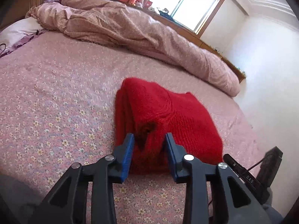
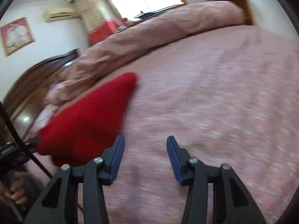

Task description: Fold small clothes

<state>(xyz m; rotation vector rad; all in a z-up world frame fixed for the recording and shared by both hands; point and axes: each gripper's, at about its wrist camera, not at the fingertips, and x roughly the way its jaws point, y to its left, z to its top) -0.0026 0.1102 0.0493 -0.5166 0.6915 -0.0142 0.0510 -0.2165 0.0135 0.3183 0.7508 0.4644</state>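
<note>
A folded red knitted sweater (image 1: pixel 164 119) lies on the pink flowered bedspread (image 1: pixel 56 97). My left gripper (image 1: pixel 149 145) reaches its near edge, and the blue pads stand on either side of a thick fold with a dark mark on it. The cloth rests on the bed and the pads do not visibly squeeze it. In the blurred right wrist view the sweater (image 2: pixel 89 119) lies to the left. My right gripper (image 2: pixel 145 149) is open over bare bedspread beside it, with nothing between its fingers.
A crumpled pink quilt (image 1: pixel 130 29) runs along the far side of the bed, with a pillow (image 1: pixel 16 31) at the left. Behind are a window (image 1: pixel 186 3) and wooden headboard (image 2: pixel 37 71). A hand (image 2: pixel 16 192) holds the other gripper's handle at the lower left.
</note>
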